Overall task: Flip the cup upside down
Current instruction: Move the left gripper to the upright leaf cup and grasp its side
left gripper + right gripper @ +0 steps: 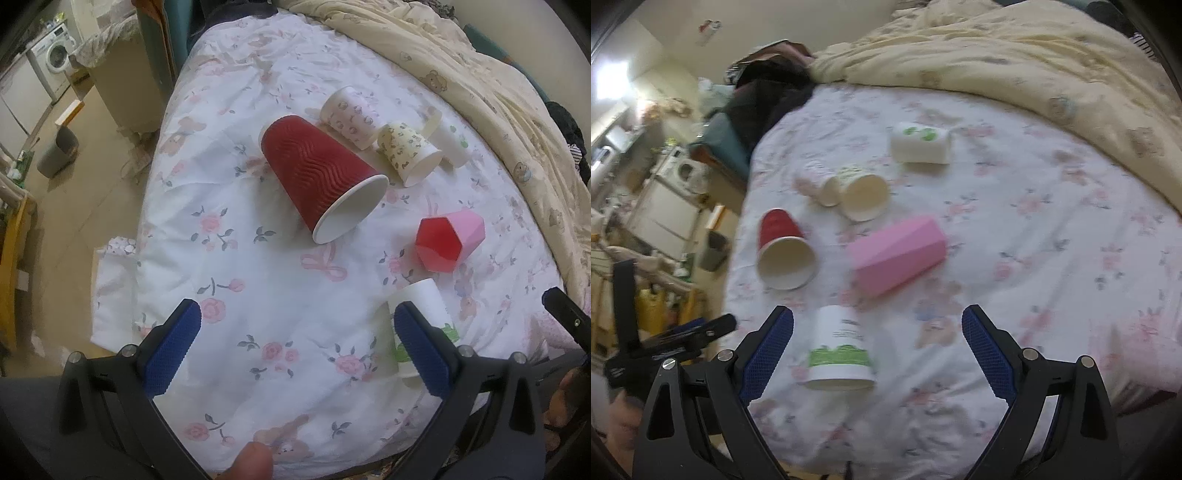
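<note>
Floral bedsheet (258, 258) covers the whole working surface, with a cream quilt (1015, 62) bunched along its far side. Both claws hang above it with blue pads spread wide and nothing between them. The right gripper (877, 350) is the one that matters: a white paper cup with a green band (839, 350) sits just in front of it, nearer its left pad, already mouth-down on the sheet. The left gripper (297, 347) has that same cup (419, 314) partly hidden behind its right-hand pad. Farther out, the pink faceted cup (897, 254) lies on its side, long axis slanting up to the right, mouth toward the left claw. I'd judge it a likely next target. Beside it lies the red ribbed cup (783, 251), on its side, mouth facing back.
</note>
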Demonstrator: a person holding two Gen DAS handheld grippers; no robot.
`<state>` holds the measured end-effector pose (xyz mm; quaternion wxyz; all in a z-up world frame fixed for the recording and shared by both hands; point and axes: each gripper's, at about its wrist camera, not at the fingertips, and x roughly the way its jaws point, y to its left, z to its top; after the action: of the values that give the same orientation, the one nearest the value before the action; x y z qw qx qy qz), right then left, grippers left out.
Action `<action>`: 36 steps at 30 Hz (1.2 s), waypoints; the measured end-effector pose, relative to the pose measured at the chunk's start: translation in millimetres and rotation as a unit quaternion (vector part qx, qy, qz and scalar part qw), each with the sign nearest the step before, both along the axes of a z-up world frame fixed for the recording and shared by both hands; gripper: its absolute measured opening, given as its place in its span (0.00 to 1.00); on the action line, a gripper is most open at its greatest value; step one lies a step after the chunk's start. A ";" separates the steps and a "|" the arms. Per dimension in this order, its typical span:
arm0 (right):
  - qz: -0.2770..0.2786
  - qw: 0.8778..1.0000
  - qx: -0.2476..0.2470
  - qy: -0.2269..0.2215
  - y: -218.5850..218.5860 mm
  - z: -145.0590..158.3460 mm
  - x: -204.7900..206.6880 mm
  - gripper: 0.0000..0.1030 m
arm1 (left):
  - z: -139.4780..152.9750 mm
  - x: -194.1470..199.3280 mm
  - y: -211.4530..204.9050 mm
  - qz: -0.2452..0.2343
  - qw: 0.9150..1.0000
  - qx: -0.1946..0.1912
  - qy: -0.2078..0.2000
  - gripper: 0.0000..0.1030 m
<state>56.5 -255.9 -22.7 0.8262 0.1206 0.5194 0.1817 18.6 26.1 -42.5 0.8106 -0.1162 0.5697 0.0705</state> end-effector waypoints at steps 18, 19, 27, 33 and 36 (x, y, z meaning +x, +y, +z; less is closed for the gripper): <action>-0.070 0.997 -0.016 0.006 -47.0 -9.6 -6.1 0.93 | 2.7 26.4 -57.2 -0.023 0.998 -0.005 0.056 1.00; -0.072 0.997 -0.013 0.011 -48.7 -10.9 -5.6 0.93 | 0.6 29.1 -62.0 -0.024 0.998 -0.012 0.062 1.00; -0.072 0.997 -0.022 0.006 -49.8 -9.1 -7.3 0.93 | -37.2 48.5 -106.1 -0.046 0.990 -0.043 0.129 0.94; -0.077 0.997 -0.016 0.007 -53.4 -8.4 -7.2 0.93 | -68.7 56.7 -122.6 -0.051 0.983 -0.043 0.169 0.90; -0.080 0.997 -0.011 0.011 -55.5 -9.3 -6.0 0.93 | -80.0 59.9 -123.4 -0.048 0.981 -0.044 0.183 0.80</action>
<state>50.6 -311.4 -32.0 0.8338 0.1547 0.5189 0.1076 78.6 -97.3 -122.5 0.6889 -0.1091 0.7161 0.0261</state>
